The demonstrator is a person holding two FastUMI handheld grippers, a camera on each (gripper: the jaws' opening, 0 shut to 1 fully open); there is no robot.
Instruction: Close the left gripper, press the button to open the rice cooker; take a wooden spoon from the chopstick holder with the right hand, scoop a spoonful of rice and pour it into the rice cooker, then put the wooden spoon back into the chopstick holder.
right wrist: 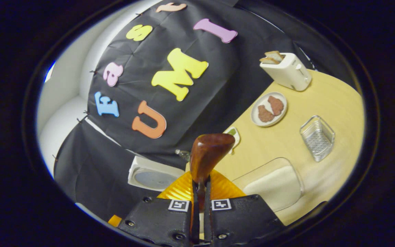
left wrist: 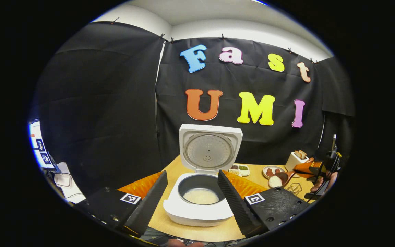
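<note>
Surface [right wrist: 324, 99] first, since it's the biggest thing here: pale wood, with an orange mat under the rice cooker [left wrist: 197, 206]. The cooker sits right ahead of the left hand-held gripper [left wrist: 192, 197], lid flipped up, and there's already a layer of rice in the pot. That gripper's fingers are spread wide, one either side of the cooker and touching nothing.

The right hand-held gripper [right wrist: 201, 202] is clenched on the handle of the wooden spoon [right wrist: 208, 154], both fingers pinching it. From the left gripper view you can see the spoon off to the right with a heap of rice in its bowl, so I'd guess we're mid-carry toward the pot.

Stuff that could go sideways, biggest to smallest:
- The right gripper view is rolled hard over. If the spoon tips with it, rice ends up on the surface well before the pot.
- The raised lid hangs behind the opening, so coming in too high or too far back could knock it.
- The clear rice container [right wrist: 274, 185] is near the spoon's path and looks easy to clip.
- The toaster [right wrist: 288, 70], the plate [right wrist: 269, 109] and the mesh chopstick holder [right wrist: 316, 137] are well apart from the cooker. The holder looks light, so dropping the spoon back in could tip it.
</note>
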